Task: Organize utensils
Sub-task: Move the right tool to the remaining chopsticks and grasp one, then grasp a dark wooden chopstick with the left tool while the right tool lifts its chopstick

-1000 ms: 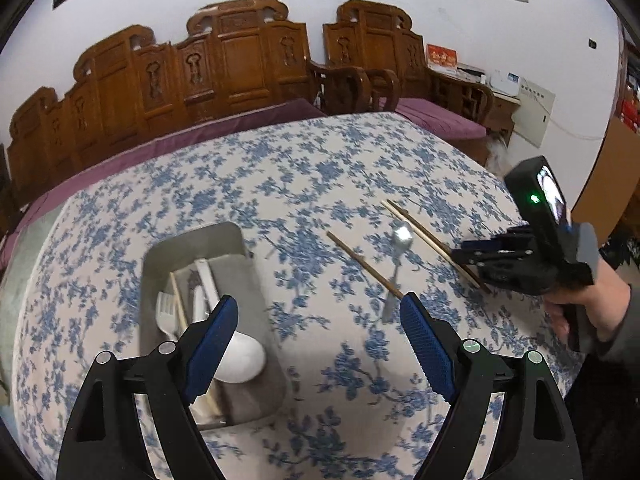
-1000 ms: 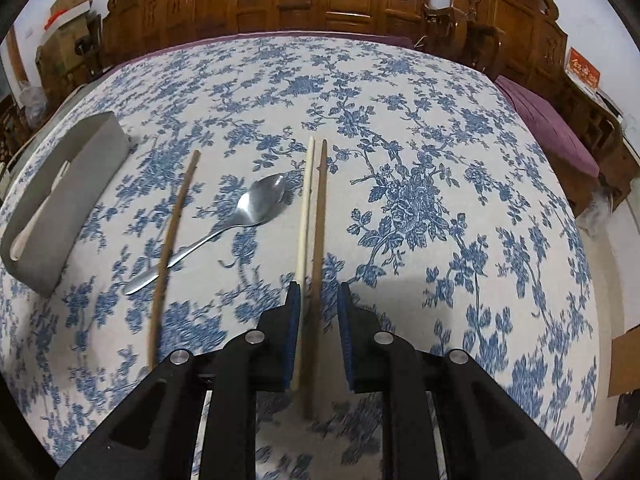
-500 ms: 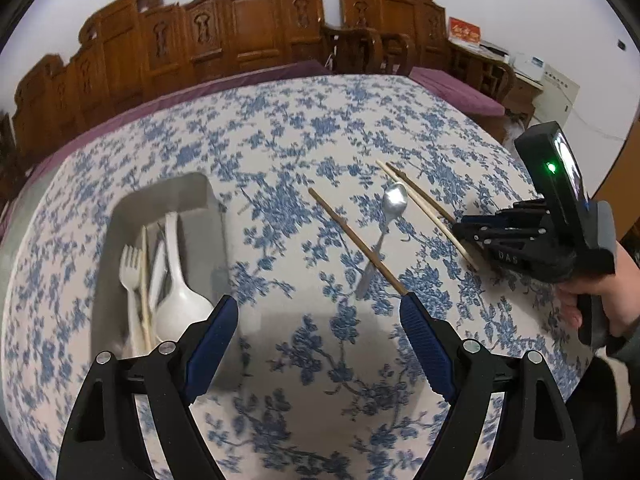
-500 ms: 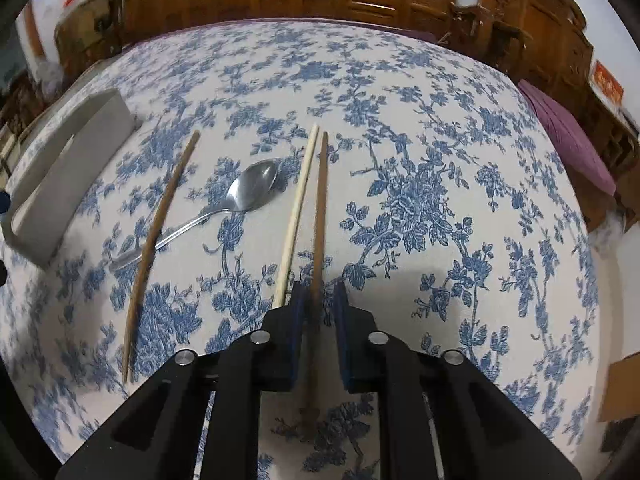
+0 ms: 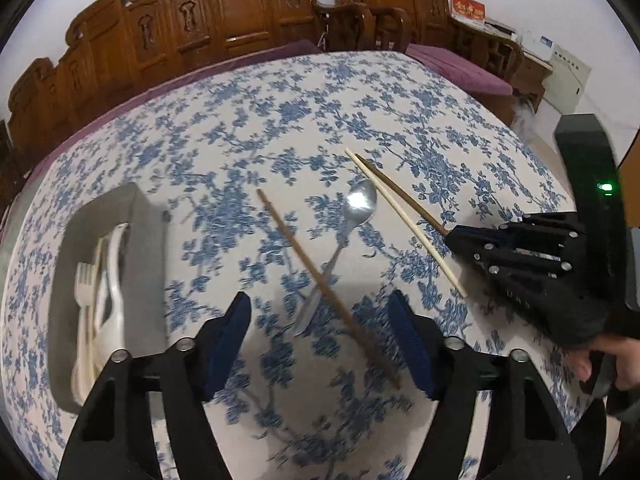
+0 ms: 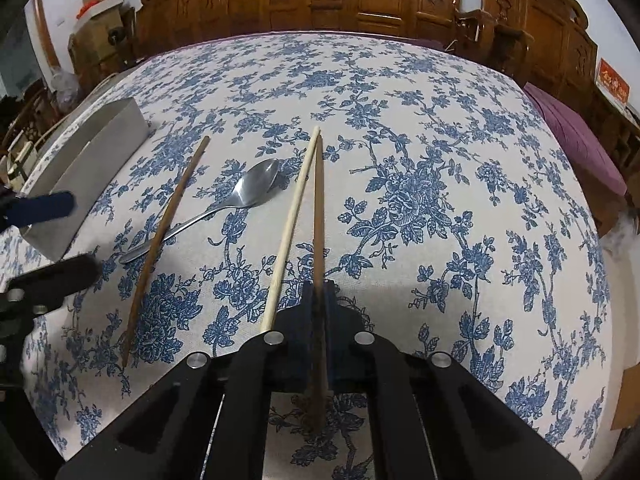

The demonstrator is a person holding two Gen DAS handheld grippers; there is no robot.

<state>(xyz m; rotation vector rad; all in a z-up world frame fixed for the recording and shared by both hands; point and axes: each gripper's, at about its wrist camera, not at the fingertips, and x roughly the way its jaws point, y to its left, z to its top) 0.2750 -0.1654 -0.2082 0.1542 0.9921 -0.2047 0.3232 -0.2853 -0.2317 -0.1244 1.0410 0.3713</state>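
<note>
My right gripper (image 6: 318, 300) is shut on a dark brown chopstick (image 6: 318, 216), which lies along the tablecloth; it also shows in the left wrist view (image 5: 450, 236). A pale chopstick (image 6: 290, 220) lies just left of it. A metal spoon (image 6: 240, 200) and another brown chopstick (image 6: 160, 240) lie further left, the chopstick crossing the spoon's handle. My left gripper (image 5: 320, 340) is open above that chopstick (image 5: 320, 284) and the spoon's handle (image 5: 340, 248). A grey utensil tray (image 5: 148, 240) at the left holds a white fork, a white spoon and pale sticks.
The round table (image 6: 440, 120) has a blue-flowered cloth. Carved wooden chairs (image 5: 240, 20) ring its far side. The tray's wall (image 6: 92, 160) stands left of the loose utensils. Cardboard boxes (image 6: 96, 12) are stacked at the far left.
My left gripper has swung right from over the tray to over the brown chopstick and spoon. My right gripper has closed tight on the dark chopstick, leaving the pale one outside.
</note>
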